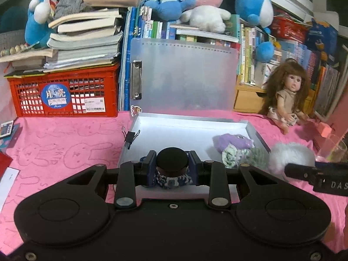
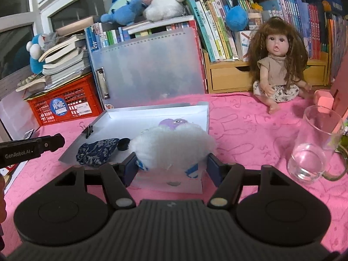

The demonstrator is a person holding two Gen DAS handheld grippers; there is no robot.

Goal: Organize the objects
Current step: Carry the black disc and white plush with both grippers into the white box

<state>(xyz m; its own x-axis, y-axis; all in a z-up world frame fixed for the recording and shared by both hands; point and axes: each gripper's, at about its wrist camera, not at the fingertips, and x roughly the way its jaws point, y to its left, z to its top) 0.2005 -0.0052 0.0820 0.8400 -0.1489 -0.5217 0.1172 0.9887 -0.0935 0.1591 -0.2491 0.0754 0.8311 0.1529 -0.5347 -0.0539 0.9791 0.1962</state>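
Note:
An open translucent file box lies on the pink cloth, lid upright; it also shows in the right wrist view. My left gripper is shut on a black-lidded jar that stands on a blue patterned cloth over the box's near edge. My right gripper is closed on a white fluffy toy above the box's near right part; the toy also shows in the left wrist view. A purple plush and green-white knit pieces lie in the box.
A doll sits at the back right. A glass cup stands to the right. A red crate with stacked books is at back left. A black binder clip is on the box's left wall. Books and plush toys line the back.

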